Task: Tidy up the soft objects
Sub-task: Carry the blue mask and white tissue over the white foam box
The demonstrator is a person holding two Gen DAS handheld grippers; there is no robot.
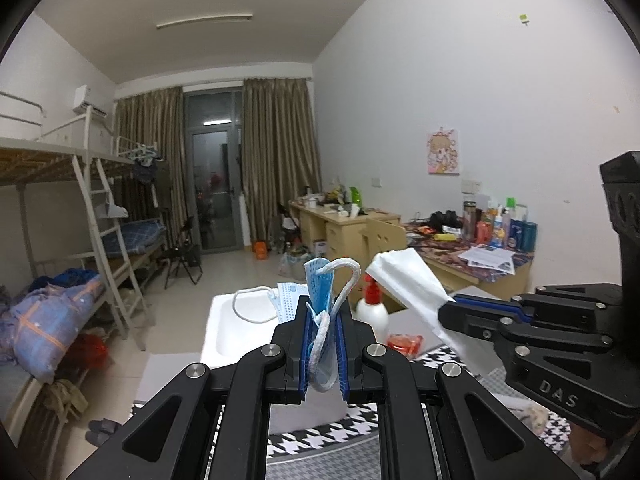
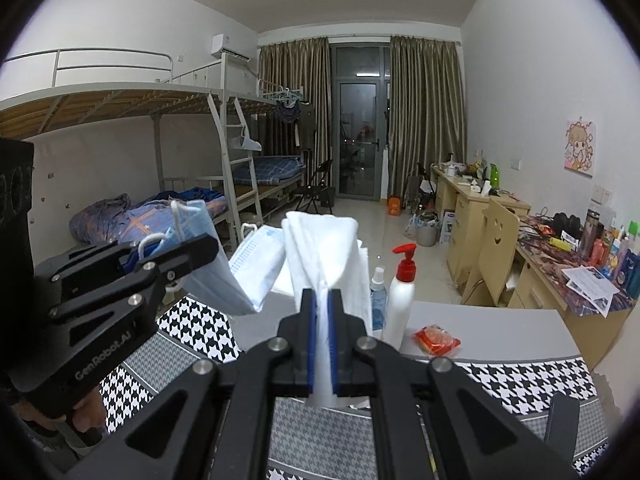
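Observation:
My left gripper (image 1: 323, 312) is shut on a blue face mask (image 1: 320, 284) with a white ear loop, held up above the table. It also shows in the right wrist view (image 2: 200, 248), with the mask (image 2: 208, 276) hanging from it. My right gripper (image 2: 323, 300) is shut on a white tissue (image 2: 320, 244) that stands up from the jaws. In the left wrist view the right gripper (image 1: 448, 308) comes in from the right with the tissue (image 1: 404, 280). Another mask (image 2: 256, 260) lies over a white box (image 1: 224, 328) behind.
A white pump bottle with a red top (image 2: 400, 300), a small spray bottle (image 2: 378, 296) and a red packet (image 2: 436, 340) stand on the grey table (image 2: 500, 332). A houndstooth cloth (image 2: 520, 384) covers the near part. Bunk beds left, desks right.

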